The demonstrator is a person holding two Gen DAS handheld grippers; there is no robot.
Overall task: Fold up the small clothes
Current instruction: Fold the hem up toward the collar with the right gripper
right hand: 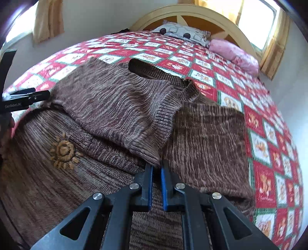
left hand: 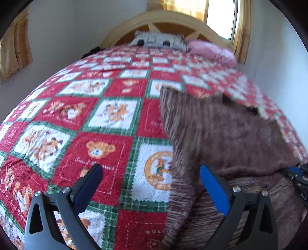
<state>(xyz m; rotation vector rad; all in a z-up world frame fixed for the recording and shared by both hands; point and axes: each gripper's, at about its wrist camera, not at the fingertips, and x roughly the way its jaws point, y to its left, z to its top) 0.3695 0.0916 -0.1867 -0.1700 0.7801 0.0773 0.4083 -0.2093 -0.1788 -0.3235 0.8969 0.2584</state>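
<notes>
My right gripper [right hand: 156,166] is clamped on a folded-over edge of the brown knitted sweater [right hand: 115,107], which lies on the red-and-white teddy-bear quilt [left hand: 92,123]. My left gripper [left hand: 152,173] hangs with jaws spread wide, holding nothing, at the sweater's edge.

The left gripper [left hand: 151,174] hangs over a bed, its two fingers spread wide with nothing between the blue pads. Below lies a quilt [left hand: 107,123] of red and white squares edged in green, printed with teddy bears. A brown knitted sweater [left hand: 221,134] covers the right part of the quilt, its upper portion blurred and lifted off the cover; the gripper's right finger [left hand: 213,184] stands over the knit's left edge. At the far right edge a second black tool with a blue tip, probably the right gripper [left hand: 297,174], meets the sweater's fold. Beyond are a grey patterned pillow [left hand: 156,40], a pink pillow [left hand: 211,51], an arched wooden headboard [left hand: 169,18] and a bright window [left hand: 221,17] with yellow curtains.
</notes>
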